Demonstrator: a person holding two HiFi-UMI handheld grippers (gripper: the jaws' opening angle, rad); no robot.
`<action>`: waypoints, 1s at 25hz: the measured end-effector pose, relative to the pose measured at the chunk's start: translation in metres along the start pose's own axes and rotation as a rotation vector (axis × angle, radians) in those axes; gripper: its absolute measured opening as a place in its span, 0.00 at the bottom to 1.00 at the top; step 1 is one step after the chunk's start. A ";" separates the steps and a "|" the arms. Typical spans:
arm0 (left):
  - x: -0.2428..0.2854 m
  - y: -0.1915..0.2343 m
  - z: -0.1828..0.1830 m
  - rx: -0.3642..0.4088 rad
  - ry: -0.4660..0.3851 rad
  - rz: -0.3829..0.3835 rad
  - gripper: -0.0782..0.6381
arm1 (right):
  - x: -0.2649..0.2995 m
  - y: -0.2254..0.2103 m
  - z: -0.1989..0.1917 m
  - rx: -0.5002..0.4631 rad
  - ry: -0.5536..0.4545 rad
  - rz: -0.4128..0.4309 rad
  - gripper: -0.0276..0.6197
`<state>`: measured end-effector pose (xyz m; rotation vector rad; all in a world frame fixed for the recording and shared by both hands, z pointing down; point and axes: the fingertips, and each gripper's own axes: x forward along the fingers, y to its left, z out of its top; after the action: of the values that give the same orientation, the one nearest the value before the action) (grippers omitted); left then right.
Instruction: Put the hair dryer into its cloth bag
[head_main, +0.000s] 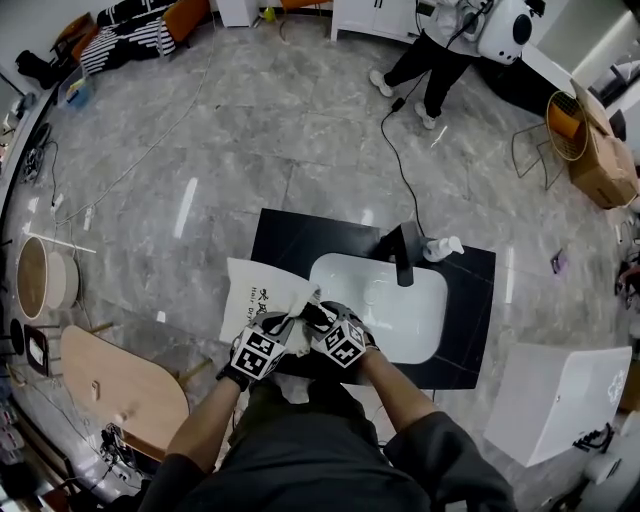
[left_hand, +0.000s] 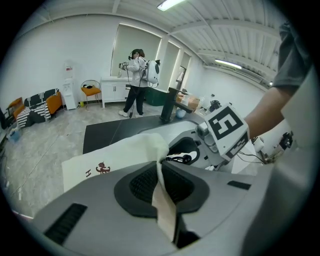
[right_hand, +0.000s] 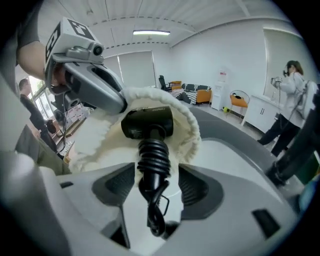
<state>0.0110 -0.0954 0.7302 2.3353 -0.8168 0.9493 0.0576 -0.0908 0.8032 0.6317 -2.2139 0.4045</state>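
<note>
We judge the loading step well along. The cloth bag (head_main: 255, 295), its rim clenched in the left claw (left_hand: 161, 172), holds the head of the hair dryer (right_hand: 147, 122). The handle and coiled cord (right_hand: 154, 155) stick out between the parted, released jaws of the right claw (right_hand: 152, 185). The next move calls for pushing that tail inside while the rim stays taut. Around us is a grey stone floor (head_main: 250, 120) with a person (head_main: 430, 55) far off. The bag lies on the black desk (head_main: 290, 240), left of its white basin (head_main: 400, 310).
</note>
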 end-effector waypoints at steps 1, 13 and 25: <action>0.000 0.000 0.000 0.001 0.001 -0.001 0.15 | -0.003 0.000 -0.005 0.001 0.003 0.007 0.44; 0.006 -0.002 -0.002 0.000 0.015 -0.011 0.15 | -0.001 -0.006 -0.056 -0.107 0.145 0.004 0.27; 0.012 -0.009 0.007 -0.001 0.000 -0.055 0.15 | 0.009 0.002 0.015 -0.196 0.038 0.033 0.26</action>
<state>0.0268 -0.0977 0.7329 2.3444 -0.7493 0.9258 0.0424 -0.0993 0.8008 0.4795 -2.1963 0.2107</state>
